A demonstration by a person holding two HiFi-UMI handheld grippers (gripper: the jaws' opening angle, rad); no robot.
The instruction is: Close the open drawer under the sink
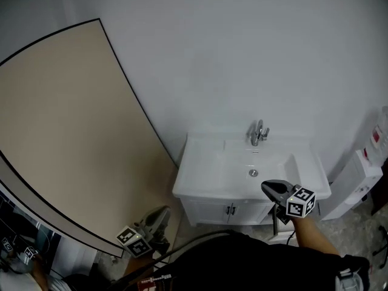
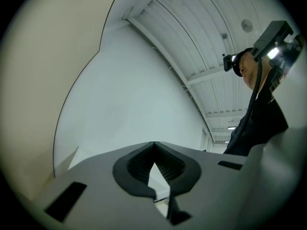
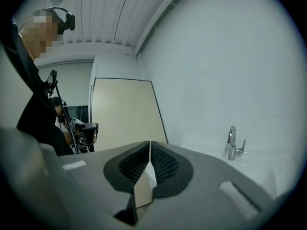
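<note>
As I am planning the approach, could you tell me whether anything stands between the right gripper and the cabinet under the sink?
Nothing visible does. The right gripper, shut and empty, hangs just before the cabinet, at the sink's front right. It and the hand hide that corner, so no open drawer shows.

A large beige panel with a dark edge leans against the white wall; a white boxy unit stands at the floor's right edge.
</note>
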